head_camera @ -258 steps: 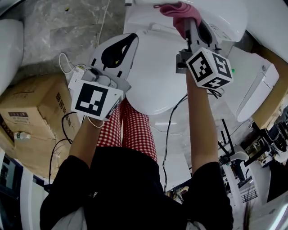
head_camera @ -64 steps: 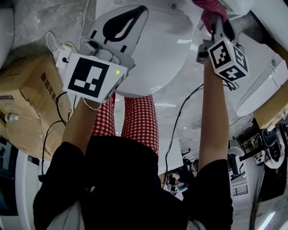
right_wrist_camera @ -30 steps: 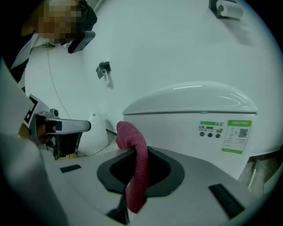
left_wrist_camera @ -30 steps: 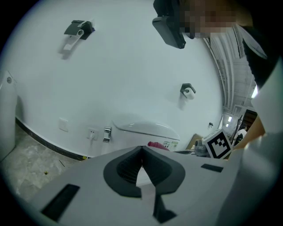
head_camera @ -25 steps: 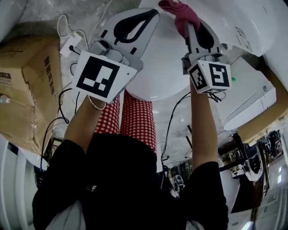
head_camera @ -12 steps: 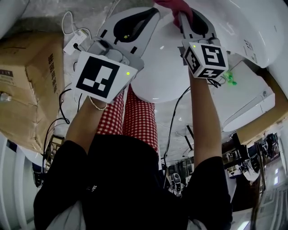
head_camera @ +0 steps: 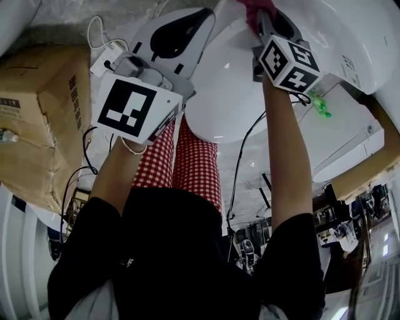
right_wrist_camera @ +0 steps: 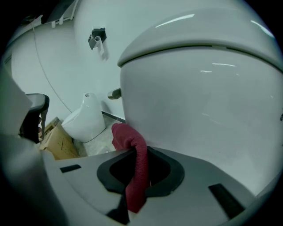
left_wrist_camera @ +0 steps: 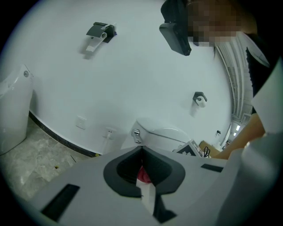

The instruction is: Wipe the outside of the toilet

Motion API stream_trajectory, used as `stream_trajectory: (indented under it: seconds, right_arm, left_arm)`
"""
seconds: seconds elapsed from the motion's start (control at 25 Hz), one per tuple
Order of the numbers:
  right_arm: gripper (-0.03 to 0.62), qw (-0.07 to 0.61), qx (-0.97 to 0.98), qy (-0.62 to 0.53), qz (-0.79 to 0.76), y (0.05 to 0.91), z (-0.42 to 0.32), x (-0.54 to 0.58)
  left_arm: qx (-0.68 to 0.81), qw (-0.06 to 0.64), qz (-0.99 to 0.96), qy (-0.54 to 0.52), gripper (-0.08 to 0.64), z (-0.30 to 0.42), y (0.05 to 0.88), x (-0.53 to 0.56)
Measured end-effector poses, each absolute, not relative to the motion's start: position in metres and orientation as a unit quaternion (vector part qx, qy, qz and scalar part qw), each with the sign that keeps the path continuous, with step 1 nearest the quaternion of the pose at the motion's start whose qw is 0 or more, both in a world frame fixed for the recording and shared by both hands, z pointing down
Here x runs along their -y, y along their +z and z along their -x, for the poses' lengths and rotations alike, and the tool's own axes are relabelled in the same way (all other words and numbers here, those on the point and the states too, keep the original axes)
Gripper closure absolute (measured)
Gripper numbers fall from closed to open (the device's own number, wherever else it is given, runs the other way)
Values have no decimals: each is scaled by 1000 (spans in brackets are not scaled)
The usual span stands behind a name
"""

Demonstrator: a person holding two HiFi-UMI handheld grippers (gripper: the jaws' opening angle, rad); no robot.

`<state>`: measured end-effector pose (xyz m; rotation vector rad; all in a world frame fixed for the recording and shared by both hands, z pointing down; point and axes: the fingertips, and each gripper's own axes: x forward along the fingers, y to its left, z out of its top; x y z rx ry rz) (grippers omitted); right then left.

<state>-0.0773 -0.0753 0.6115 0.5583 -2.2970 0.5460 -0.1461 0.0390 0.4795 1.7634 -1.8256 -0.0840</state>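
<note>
The white toilet (head_camera: 228, 94) lies below me, its lid down. My right gripper (head_camera: 261, 14) is shut on a red cloth (head_camera: 255, 5) at the top edge of the head view. In the right gripper view the red cloth (right_wrist_camera: 132, 145) hangs out of the right gripper (right_wrist_camera: 135, 152) and presses on the toilet's curved white outer wall (right_wrist_camera: 199, 97). My left gripper (head_camera: 201, 12) hovers over the toilet's left side, shut on nothing. In the left gripper view the left gripper (left_wrist_camera: 142, 149) points at the toilet (left_wrist_camera: 163, 134) against a white wall.
A cardboard box (head_camera: 37, 119) stands at the left, with a power strip and cables (head_camera: 106, 59) beside it. A second white fixture (head_camera: 350, 137) sits to the right. Another white toilet (right_wrist_camera: 86, 117) and a box (right_wrist_camera: 57, 141) stand on the floor beyond.
My right gripper has slid farther up along the toilet with the cloth, which now sits at the frame's top edge. The left gripper has hardly moved.
</note>
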Motion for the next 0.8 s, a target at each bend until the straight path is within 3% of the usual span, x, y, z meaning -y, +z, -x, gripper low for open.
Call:
stream_trajectory:
  seconds: [0.8]
  right_arm:
    - [537,319,833,272,-362,613,-4,132]
  left_arm:
    - [662,304,-685,-19,551,121,480,-27]
